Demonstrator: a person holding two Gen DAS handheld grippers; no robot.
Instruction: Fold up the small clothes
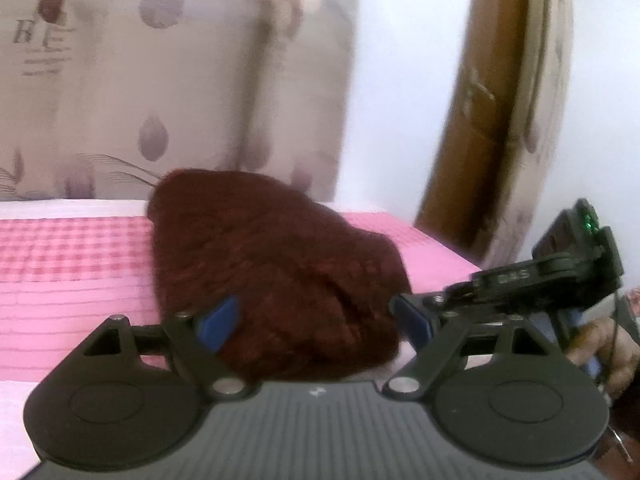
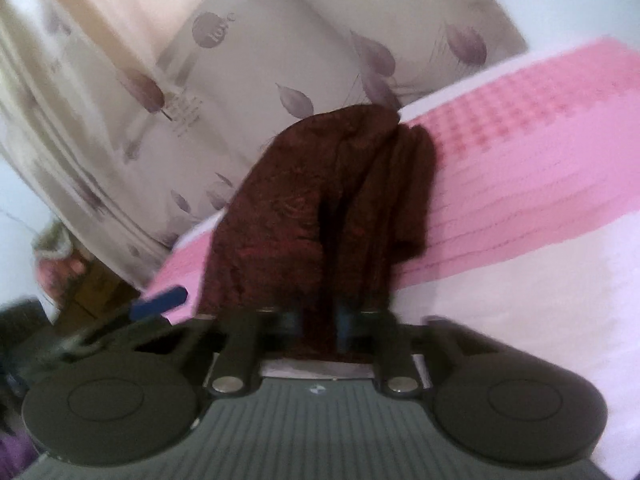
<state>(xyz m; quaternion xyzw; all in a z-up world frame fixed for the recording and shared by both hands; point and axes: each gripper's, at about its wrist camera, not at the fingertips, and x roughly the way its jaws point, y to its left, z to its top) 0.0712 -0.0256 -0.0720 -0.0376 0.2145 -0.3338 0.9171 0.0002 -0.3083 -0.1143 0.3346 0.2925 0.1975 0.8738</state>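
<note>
A dark maroon knitted garment lies bunched on the pink checked bed cover. My left gripper is open, its blue pads standing either side of the garment's near edge without pressing it. In the right wrist view my right gripper is shut on the near end of the garment, which stretches away from it in long folds. The right gripper's body comes in from the right in the left wrist view. One blue finger of the left gripper shows at the left of the right wrist view.
A beige curtain with purple leaf print hangs behind the bed. A brown wooden door frame and white wall stand at the right. A hand holds the right gripper. White bedding lies beside the pink cover.
</note>
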